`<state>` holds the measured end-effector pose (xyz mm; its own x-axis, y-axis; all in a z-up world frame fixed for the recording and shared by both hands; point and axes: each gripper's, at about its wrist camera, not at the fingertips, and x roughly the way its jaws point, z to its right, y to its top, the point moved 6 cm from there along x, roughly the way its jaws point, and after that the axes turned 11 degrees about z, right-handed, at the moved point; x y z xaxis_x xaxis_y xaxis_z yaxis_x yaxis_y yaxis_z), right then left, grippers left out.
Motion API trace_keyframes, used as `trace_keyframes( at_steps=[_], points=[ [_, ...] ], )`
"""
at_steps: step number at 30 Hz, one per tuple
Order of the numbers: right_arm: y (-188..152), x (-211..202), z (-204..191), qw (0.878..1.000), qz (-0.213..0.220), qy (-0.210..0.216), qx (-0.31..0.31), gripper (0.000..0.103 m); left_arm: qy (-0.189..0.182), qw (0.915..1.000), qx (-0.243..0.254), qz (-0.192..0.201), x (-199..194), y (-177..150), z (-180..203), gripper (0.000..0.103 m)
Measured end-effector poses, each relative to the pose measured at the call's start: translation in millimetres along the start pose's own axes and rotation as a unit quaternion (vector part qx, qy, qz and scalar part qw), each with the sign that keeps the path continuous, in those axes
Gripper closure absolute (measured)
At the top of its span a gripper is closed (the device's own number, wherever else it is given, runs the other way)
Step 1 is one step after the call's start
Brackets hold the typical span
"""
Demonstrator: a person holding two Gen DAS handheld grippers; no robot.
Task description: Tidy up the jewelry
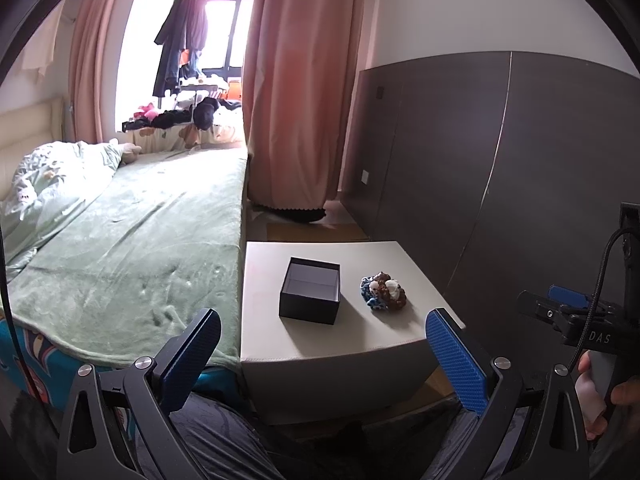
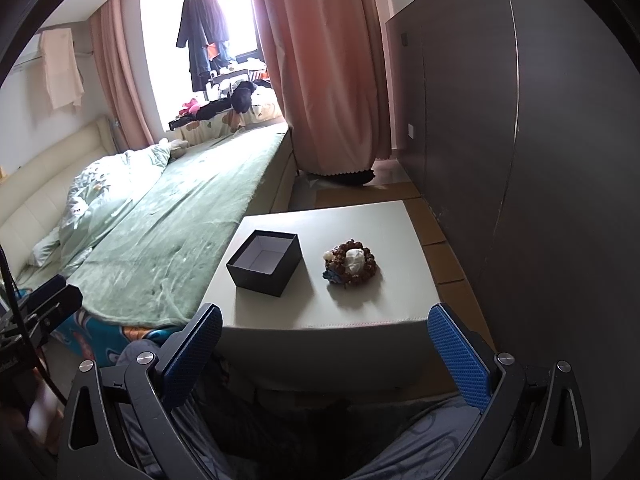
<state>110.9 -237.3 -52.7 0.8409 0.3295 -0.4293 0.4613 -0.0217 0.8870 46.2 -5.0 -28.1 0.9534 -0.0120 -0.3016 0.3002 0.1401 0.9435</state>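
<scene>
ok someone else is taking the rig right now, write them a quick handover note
Left gripper: open, empty, held short of the table.
Right gripper: open, empty, also short of the table.
Black box: open, nothing in it, on the white table, bed side.
Jewelry pile: brown, blue and white beaded pieces heaped to the right of the box, apart from it.
Done: nothing packed.
Left: move the pieces into the box.

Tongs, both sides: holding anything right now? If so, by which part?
Nothing is held. The left tongs and right tongs are both open and empty, short of the table. The bead jewelry lies untouched beside the open black box.
</scene>
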Motion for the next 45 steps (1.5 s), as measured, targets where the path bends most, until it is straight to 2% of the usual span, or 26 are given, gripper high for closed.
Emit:
trace_keyframes(
  at_steps=[11, 20, 25, 27, 32, 37, 41, 45],
  points=[
    [3, 3, 6, 1.0, -0.003, 0.0, 0.001, 0.0, -0.007, 0.9999, 0.004, -0.007, 6, 1, 1, 0.001],
    [8, 14, 12, 1.0, -0.003, 0.007, 0.009, 0.0, -0.016, 0.9997, 0.006, -0.018, 30, 1, 5, 0.001],
    [7, 27, 23, 1.0, -0.009, 0.001, 0.016, 0.002, -0.03, 0.9988, 0.008, -0.038, 54, -3, 11, 0.012],
    [6, 34, 29, 1.0, -0.013, -0.002, 0.022, 0.011, -0.036, 0.998, 0.005, -0.051, 67, -5, 14, 0.017],
    [1, 56, 46, 0.999, -0.03, -0.006, 0.039, 0.025, -0.052, 0.9951, 0.007, -0.084, 101, -14, 26, 0.03],
    [-8, 86, 65, 0.997, -0.055, -0.004, 0.062, 0.032, -0.067, 0.991, -0.003, -0.116, 136, -23, 35, 0.045],
    [-15, 108, 78, 0.994, -0.073, 0.002, 0.08, 0.041, -0.075, 0.987, -0.002, -0.142, 168, -30, 44, 0.051],
    [-19, 128, 90, 0.992, -0.084, 0.006, 0.094, 0.043, -0.08, 0.9832, -0.004, -0.164, 197, -37, 51, 0.053]
  ],
)
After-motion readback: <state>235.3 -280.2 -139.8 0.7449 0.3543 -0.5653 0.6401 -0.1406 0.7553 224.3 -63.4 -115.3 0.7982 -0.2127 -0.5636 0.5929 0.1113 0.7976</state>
